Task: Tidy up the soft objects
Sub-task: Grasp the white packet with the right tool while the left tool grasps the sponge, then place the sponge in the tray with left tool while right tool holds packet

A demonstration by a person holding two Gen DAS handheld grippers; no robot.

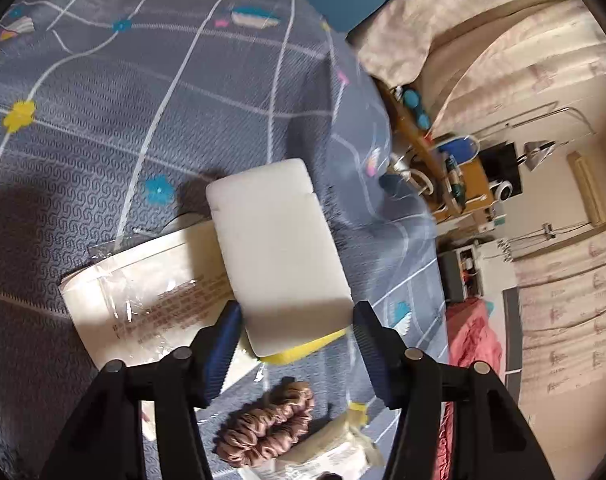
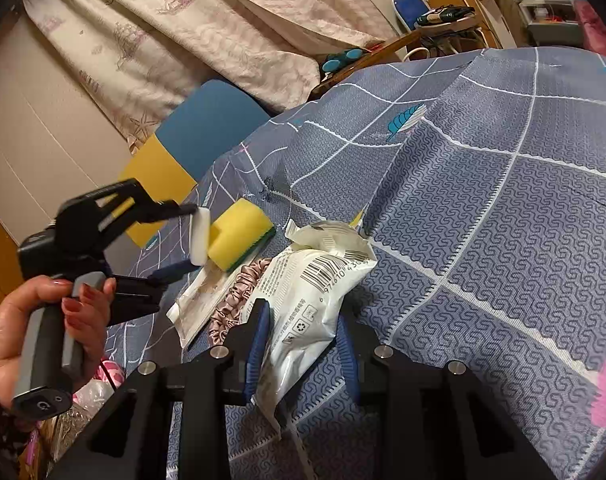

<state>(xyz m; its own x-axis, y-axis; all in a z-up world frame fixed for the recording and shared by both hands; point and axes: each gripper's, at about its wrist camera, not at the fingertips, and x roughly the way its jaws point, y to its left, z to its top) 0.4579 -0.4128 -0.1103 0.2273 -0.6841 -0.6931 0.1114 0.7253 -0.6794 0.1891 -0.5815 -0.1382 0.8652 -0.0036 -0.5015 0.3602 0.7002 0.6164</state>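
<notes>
Where curtains (image 2: pixel 191 28) hang, grey patterned bedsheet (image 1: pixel 143 120) spreads.

Warm indoor light falls on my bedspread (image 1: pixel 103 128) from above, bright enough to read its pattern, though both views darken to black at their round corners. My left tongs (image 1: pixel 297 344) throw a broad soft shadow over the cloth at the left of their view, and the white sponge (image 1: pixel 279 248) glows almost washed out. The fisheye bends the grid lines hard towards the rims. From my right side, my left hand (image 2: pixel 43 320) and its tool look smeared; the curtain (image 2: pixel 183 28) is soft.
</notes>
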